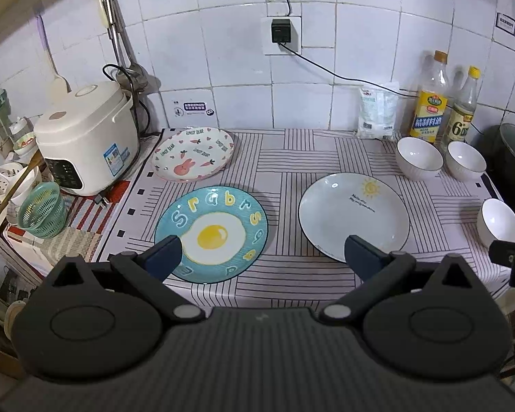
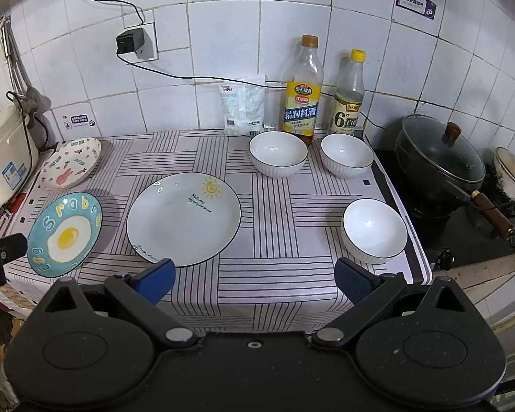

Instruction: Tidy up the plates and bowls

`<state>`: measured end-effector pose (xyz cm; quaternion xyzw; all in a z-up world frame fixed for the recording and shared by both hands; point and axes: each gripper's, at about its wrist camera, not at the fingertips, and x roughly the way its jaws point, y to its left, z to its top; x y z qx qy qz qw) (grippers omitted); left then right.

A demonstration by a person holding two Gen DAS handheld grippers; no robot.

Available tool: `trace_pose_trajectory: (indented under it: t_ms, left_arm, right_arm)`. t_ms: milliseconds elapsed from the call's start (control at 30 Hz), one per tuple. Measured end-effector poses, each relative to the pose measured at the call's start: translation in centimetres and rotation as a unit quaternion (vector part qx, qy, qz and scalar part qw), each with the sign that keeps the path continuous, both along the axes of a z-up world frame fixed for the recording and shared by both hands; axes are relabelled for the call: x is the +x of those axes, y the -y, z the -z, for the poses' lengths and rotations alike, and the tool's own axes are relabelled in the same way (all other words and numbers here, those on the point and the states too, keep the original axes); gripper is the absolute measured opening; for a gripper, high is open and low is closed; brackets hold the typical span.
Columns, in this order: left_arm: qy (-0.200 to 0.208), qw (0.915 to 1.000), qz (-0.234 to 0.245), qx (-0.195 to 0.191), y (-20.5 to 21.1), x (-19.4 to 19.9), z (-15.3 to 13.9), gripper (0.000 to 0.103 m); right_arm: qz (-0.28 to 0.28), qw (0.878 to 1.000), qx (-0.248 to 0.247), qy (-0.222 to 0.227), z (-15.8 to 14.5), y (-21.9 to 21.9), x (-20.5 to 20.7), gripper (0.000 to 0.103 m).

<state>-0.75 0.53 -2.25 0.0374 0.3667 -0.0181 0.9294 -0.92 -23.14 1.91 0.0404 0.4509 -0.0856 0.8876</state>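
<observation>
- Left wrist view: the left claw point(image 1: 262, 252) hangs wide apart, holding nothing, above the near edge of the striped worktop point(image 1: 281, 161).
- Its left finger sits over the rim of the blue egg plate point(image 1: 219, 219), its right finger over the near rim of the white sun plate point(image 1: 353, 216); whether either touches, I cannot tell.
- Behind the egg plate, the pink bunny plate point(image 1: 194, 153) lies beside the rice cooker point(image 1: 86, 137).
- Two white bowls point(image 1: 419, 158) stand side by side at the back right, in front of two bottles point(image 1: 429, 103); a third bowl point(image 1: 498, 221) stands alone near the right edge.
- Right wrist view: the right claw point(image 2: 254, 281) is also spread wide and empty, low over the worktop's front.
- The sun plate point(image 2: 183, 218) lies just ahead of its left finger; the lone bowl point(image 2: 374, 230) sits just ahead of its right finger.
- The egg plate point(image 2: 65, 233) and bunny plate point(image 2: 70, 163) lie at the left, apart from each other.
- A lidded black wok point(image 2: 439, 161) sits on the stove at the right.
</observation>
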Motion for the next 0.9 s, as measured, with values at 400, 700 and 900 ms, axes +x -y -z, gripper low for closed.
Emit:
trace_pose_trajectory:
  t_ms: [400, 700, 900]
  left_arm:
    - [-0.008, 1.0, 0.004, -0.003, -0.1, 0.2, 0.8, 0.103]
    - [-0.023, 0.9997, 0.011, -0.006, 0.5, 2.0, 2.1, 0.103]
    - [-0.027, 0.9994, -0.004, -0.022, 1.3, 4.2, 4.5, 0.103]
  right_arm:
    - [0.0, 0.999, -0.003, 0.038, 0.7, 0.2, -0.8, 0.101]
    - [-0.017, 0.994, -0.002, 0.104, 1.1, 1.0, -1.3, 0.101]
    - [-0.057, 0.986, 0.03, 0.154, 3.2, 2.9, -0.3, 0.101]
